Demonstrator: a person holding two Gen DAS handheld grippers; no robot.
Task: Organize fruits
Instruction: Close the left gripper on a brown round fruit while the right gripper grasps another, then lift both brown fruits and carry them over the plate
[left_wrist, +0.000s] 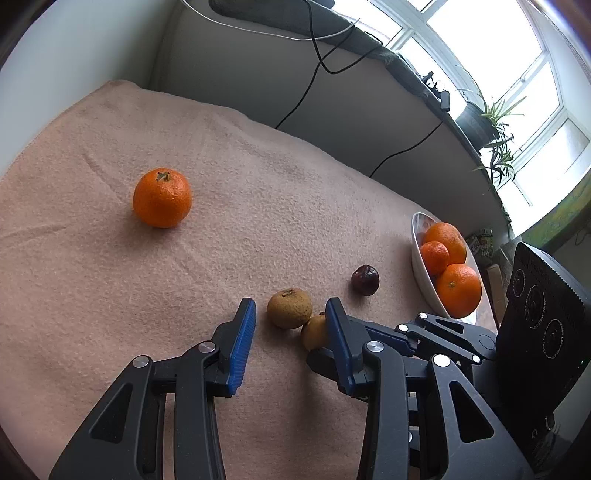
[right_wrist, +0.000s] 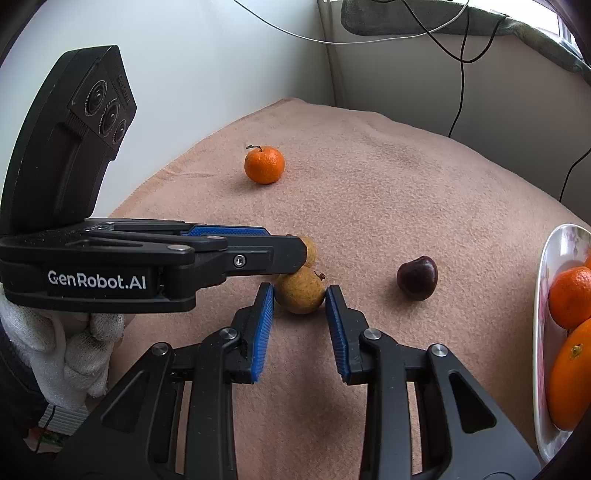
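Observation:
Two small brown fruits lie touching on the pink cloth (left_wrist: 110, 277). My left gripper (left_wrist: 290, 301) is open, and the farther brown fruit (left_wrist: 290, 308) sits between its tips with cloth showing on both sides. The nearer brown fruit (right_wrist: 300, 291) is between the blue pads of my right gripper (right_wrist: 299, 287), which press on its sides. In the right wrist view the left gripper (right_wrist: 293, 246) crosses side-on and hides most of the farther brown fruit (right_wrist: 310, 253). A loose mandarin (left_wrist: 162, 197) (right_wrist: 264, 164) and a dark cherry (left_wrist: 365, 280) (right_wrist: 417, 277) also lie on the cloth.
A white bowl (left_wrist: 417, 258) (right_wrist: 543, 295) holding three oranges (left_wrist: 458, 290) stands at the cloth's right edge. A white-gloved hand (right_wrist: 74, 350) holds the left gripper. Cables (left_wrist: 314, 48) hang down the wall behind, and a potted plant (left_wrist: 495, 122) stands at the window.

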